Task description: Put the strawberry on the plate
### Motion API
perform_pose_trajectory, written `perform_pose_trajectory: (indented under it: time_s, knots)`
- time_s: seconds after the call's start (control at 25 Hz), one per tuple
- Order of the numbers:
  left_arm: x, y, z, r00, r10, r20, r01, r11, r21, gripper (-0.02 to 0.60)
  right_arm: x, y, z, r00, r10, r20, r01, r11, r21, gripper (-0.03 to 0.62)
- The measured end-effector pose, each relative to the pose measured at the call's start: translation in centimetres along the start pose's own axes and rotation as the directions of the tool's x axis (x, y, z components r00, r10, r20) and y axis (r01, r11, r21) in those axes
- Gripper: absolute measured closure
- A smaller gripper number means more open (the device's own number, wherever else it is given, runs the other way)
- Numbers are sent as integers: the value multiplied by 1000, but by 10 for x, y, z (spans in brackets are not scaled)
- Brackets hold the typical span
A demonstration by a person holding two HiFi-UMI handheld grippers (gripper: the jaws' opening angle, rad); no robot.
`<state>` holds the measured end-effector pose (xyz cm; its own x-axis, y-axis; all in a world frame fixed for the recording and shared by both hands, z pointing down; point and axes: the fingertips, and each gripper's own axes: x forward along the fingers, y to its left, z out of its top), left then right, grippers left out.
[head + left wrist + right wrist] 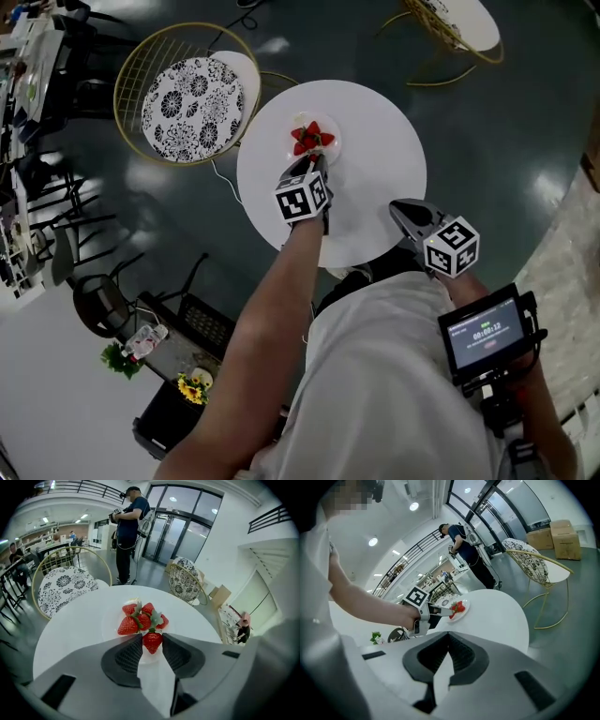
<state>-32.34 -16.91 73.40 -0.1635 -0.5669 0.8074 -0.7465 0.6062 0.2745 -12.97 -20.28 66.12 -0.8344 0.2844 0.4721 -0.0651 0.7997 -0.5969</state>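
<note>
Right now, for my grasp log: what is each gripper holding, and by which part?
The left gripper pinches one strawberry by its sides, between its jaw tips. The right gripper is shut and holds nothing.

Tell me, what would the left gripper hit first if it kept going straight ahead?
Most likely the heap of red strawberries on the white round plate, just beyond the red strawberry the left gripper holds; depth is unclear.

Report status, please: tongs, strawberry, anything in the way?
Left tongs shut on red strawberry, over white round plate. Right tongs shut, empty. Other red strawberries heaped on it; nothing else blocking.
</note>
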Motion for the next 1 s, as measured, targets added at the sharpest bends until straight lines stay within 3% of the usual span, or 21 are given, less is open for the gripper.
perform_pose_trajectory:
  time_s: [0.6, 1.0]
  knots:
    - [3, -2, 2, 999, -6, 33, 5, 1000, 23, 440, -16, -13, 3, 999, -38, 17, 38, 999, 14, 586]
    - [-41, -12, -1, 994, -60, 91, 52, 995, 89, 440, -13, 0, 12, 999, -17, 38, 17, 1000, -16, 586]
